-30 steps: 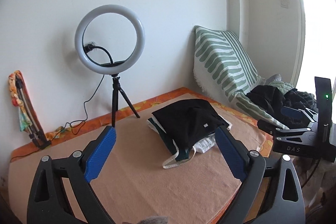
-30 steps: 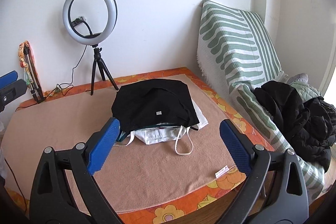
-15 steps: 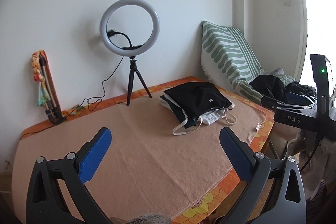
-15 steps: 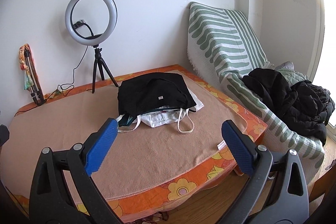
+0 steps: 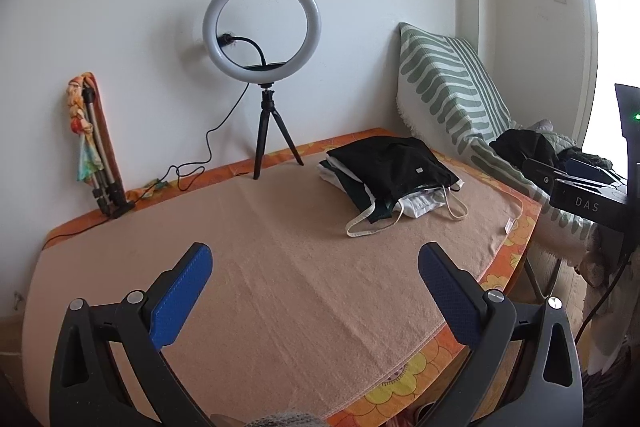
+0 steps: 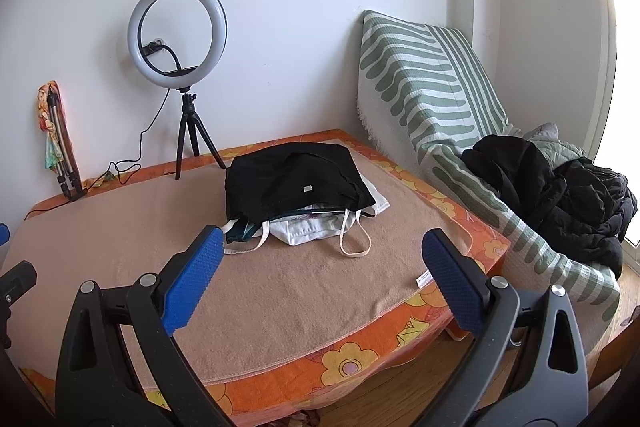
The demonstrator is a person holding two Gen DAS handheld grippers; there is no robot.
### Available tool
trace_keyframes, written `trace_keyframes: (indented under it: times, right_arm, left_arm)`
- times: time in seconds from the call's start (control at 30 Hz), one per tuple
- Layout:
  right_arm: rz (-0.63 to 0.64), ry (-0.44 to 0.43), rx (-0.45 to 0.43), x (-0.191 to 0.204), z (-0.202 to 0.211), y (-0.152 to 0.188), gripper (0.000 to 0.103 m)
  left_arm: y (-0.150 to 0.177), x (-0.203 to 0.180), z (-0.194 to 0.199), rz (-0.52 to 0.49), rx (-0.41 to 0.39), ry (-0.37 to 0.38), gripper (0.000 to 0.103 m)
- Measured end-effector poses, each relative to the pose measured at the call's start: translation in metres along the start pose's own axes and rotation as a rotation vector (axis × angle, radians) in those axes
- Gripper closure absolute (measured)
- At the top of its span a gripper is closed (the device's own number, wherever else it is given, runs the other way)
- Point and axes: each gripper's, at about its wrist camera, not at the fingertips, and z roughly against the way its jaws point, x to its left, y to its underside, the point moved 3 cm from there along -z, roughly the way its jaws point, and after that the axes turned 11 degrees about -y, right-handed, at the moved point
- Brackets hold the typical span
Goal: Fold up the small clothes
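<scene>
Once I had drawn both claws back from the pile of clothes (image 6: 300,195), it lay far across the surface (image 5: 280,287). Left claw (image 5: 314,263) and right claw (image 6: 320,251) gaped wide, empty; folding looked finished.

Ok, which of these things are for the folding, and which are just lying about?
For the job:
- stack of clothes, black garment on top
- peach blanket as work surface

Lying about:
- ring light
- folded tripod
- black jacket
- striped throw
</scene>
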Motion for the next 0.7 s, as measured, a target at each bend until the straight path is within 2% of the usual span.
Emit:
trace_keyframes:
  times: [0.2,0.7]
  right_arm:
    - [-0.005,-0.016,0.011,-0.002,-0.002,0.0,0.002]
    - [-0.027,0.011,-0.02,-0.006,0.003,-0.002,0.002]
  left_arm:
    - [-0.004,0.0,0.009,-0.002,-0.037,-0.01,0.0]
    - [-0.004,-0.001,0.013,0.002,-0.027,0.002,0.0]
